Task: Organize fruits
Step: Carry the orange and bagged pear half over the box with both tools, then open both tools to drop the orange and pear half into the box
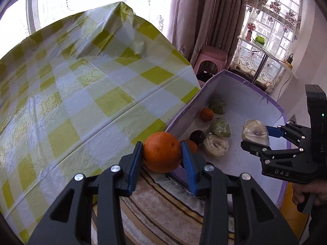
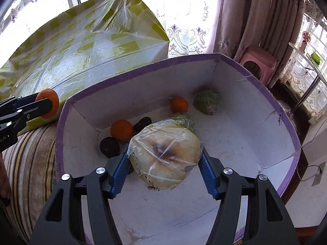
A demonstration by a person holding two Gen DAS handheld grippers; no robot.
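My left gripper is shut on a large orange, held over the near corner of a white box with a purple rim. From the right wrist view, this orange hangs left of the box rim. My right gripper is shut on a pale fruit in plastic wrap, above the box floor. The left wrist view shows that wrapped fruit at the right. Inside the box lie small oranges, dark fruits and green wrapped fruits.
A table under a yellow checked cloth stands left of the box. A striped cushion lies below my left gripper. A pink stool and curtains are behind the box. A person's hand holds the right gripper's handle.
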